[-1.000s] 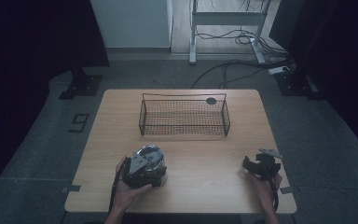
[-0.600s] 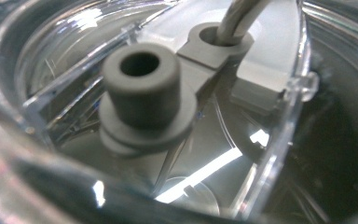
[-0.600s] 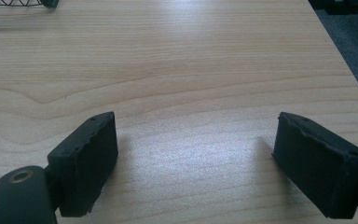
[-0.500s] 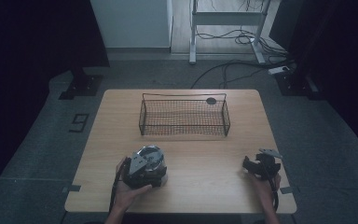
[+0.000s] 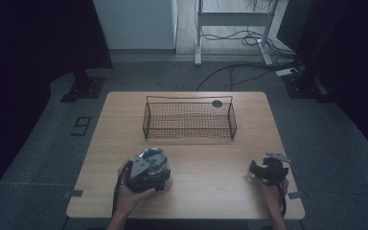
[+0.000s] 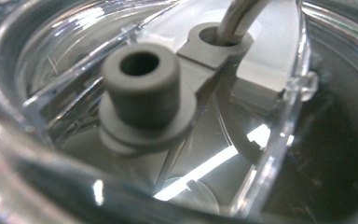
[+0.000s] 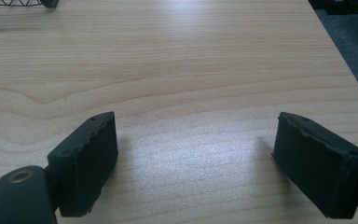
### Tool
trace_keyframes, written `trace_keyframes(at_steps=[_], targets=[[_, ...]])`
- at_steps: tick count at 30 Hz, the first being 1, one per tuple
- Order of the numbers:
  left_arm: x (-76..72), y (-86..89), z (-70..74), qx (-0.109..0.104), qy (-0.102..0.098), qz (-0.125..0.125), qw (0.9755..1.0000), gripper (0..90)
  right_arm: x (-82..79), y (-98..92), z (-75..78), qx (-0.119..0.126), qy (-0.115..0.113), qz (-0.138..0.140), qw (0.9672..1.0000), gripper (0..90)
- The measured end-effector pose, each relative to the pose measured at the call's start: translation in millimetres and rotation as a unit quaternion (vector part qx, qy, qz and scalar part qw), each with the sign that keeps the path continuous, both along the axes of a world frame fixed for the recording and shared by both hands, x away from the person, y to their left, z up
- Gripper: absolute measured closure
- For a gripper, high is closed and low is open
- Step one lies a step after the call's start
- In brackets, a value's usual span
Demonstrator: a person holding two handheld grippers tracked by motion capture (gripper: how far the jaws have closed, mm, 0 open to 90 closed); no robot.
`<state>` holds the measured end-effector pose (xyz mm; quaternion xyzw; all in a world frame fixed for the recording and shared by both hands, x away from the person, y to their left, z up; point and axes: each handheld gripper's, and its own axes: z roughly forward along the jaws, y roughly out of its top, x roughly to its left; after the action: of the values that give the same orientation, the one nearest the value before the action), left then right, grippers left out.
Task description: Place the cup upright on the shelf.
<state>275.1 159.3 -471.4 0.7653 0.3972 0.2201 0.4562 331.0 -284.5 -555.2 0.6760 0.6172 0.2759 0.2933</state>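
Grasp step: left tool (image 5: 149, 168) sits on clear lidded container (image 5: 154, 160) near-left of wire basket (image 5: 189, 120); its grip cannot be told. Right tool (image 7: 196, 163) rests wide open, empty, near-right of basket. Next move likely needs a secure hold, then lift into basket.

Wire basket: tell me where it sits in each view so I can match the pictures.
High view: the wire basket stands at the far middle of the table.
Left gripper view: the camera looks close into a clear plastic container instead.
Right gripper view: a corner of the basket pokes in at top left.
Shared landmark: the wooden table.
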Motion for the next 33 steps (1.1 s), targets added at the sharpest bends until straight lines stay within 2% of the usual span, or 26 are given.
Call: trace_keyframes(at_steps=[6, 12, 22, 33], targets=[[3.7, 0.4, 8.9, -0.005, -0.006, 0.0, 1.0, 3.9, 0.0, -0.1, 0.0, 0.0, 0.0, 0.0, 1.0, 13.4], [9.0, 0.5, 19.2, -0.012, -0.02, -0.001, 0.9997, 3.9, 0.0, 0.0, 0.0, 0.0, 0.0, 0.0, 1.0, 13.4], [18.4, -3.2, 31.5, -0.015, -0.023, -0.008, 0.9996, 3.9, 0.1, -0.1, 0.0, 0.0, 0.0, 0.0, 1.0, 13.4], [35.3, -1.0, 50.2, -0.02, -0.031, 0.004, 0.9993, 3.9, 0.0, -0.2, 0.0, 0.0, 0.0, 0.0, 1.0, 13.4]])
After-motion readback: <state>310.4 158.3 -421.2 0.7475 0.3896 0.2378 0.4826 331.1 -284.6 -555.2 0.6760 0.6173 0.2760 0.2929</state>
